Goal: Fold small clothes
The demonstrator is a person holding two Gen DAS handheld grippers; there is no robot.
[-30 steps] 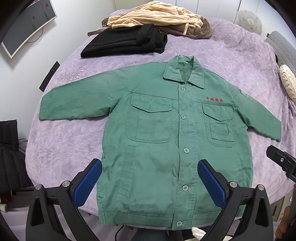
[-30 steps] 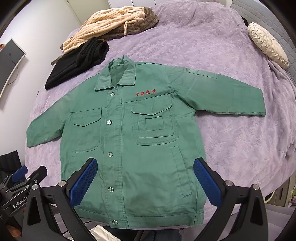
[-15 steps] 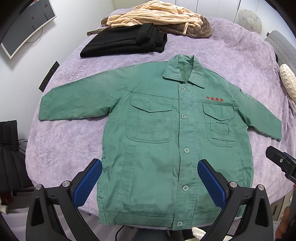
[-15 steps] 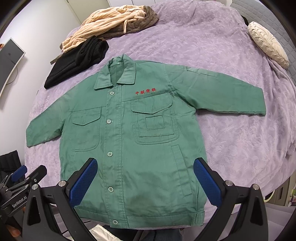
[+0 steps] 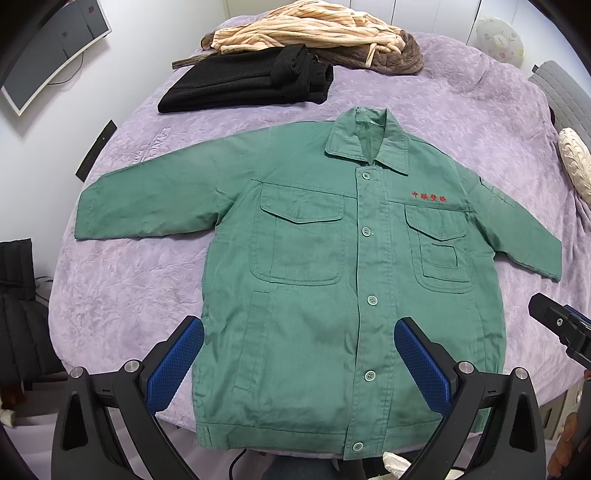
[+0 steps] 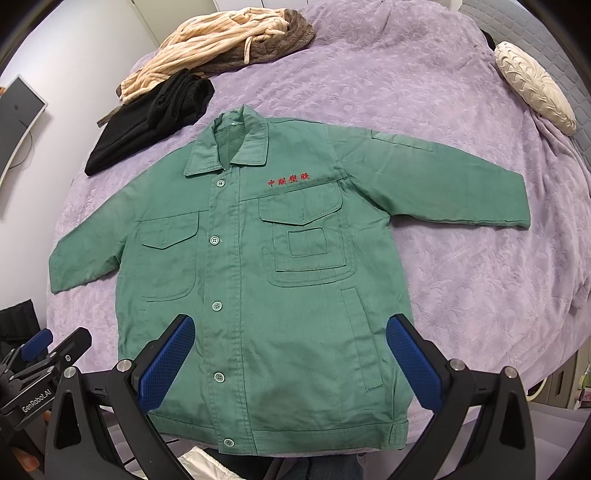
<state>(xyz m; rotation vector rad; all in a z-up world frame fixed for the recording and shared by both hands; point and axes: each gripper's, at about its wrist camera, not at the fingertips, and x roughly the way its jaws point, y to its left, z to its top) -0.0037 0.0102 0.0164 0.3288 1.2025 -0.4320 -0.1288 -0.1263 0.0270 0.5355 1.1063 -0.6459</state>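
A small green button-up jacket (image 5: 317, 288) (image 6: 258, 280) with red embroidered characters lies flat and face up on the purple bedspread (image 5: 122, 291), both sleeves spread sideways, hem toward me. My left gripper (image 5: 297, 354) hovers open above the hem's left half, its blue pads holding nothing. Over the hem's right half, my right gripper (image 6: 291, 350) is likewise open and empty. Each gripper shows at the edge of the other's view.
Folded black clothes (image 5: 251, 85) and a beige-and-brown heap (image 5: 317, 33) lie at the bed's far side. A cream cushion (image 6: 532, 85) rests at the far right. A monitor (image 5: 48, 48) hangs on the left wall. The bed edge runs just below the hem.
Both views have shifted very slightly; the jacket lies as it did and both grippers stay open.
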